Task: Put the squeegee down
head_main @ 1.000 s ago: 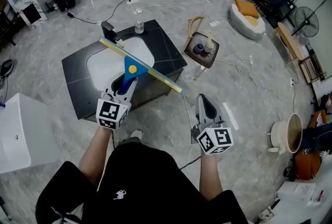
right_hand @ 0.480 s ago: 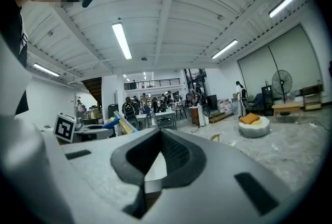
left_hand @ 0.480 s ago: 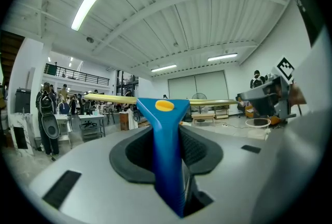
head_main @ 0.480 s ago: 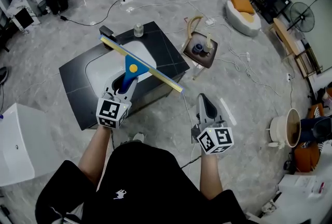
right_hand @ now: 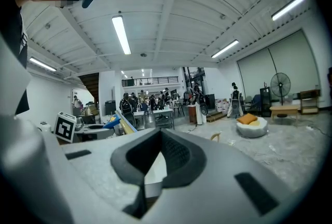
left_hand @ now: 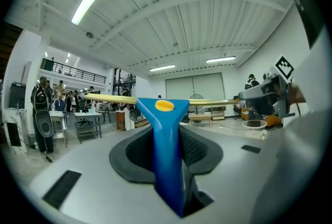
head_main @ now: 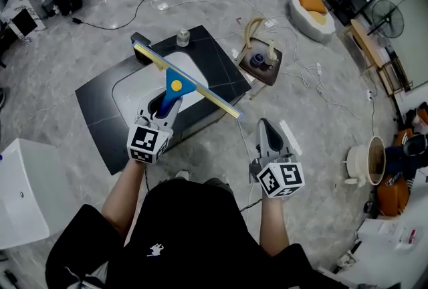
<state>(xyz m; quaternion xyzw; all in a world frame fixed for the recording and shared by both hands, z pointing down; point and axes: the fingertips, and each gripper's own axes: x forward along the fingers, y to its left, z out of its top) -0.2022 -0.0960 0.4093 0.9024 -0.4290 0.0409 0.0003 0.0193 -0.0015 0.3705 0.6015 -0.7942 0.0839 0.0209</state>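
Over the black bench, the left hand-held gripper clamps the squeegee by its blue handle, blade level above the white basin, likely so it can be laid flat, while the right hand-held gripper hangs closed and empty to the right.

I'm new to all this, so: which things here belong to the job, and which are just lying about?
Job: blue squeegee, held in the left gripper; black sink counter, likely where it goes down.
Lying about: small bottle on the counter, brown tray, floor fan, white beanbag.
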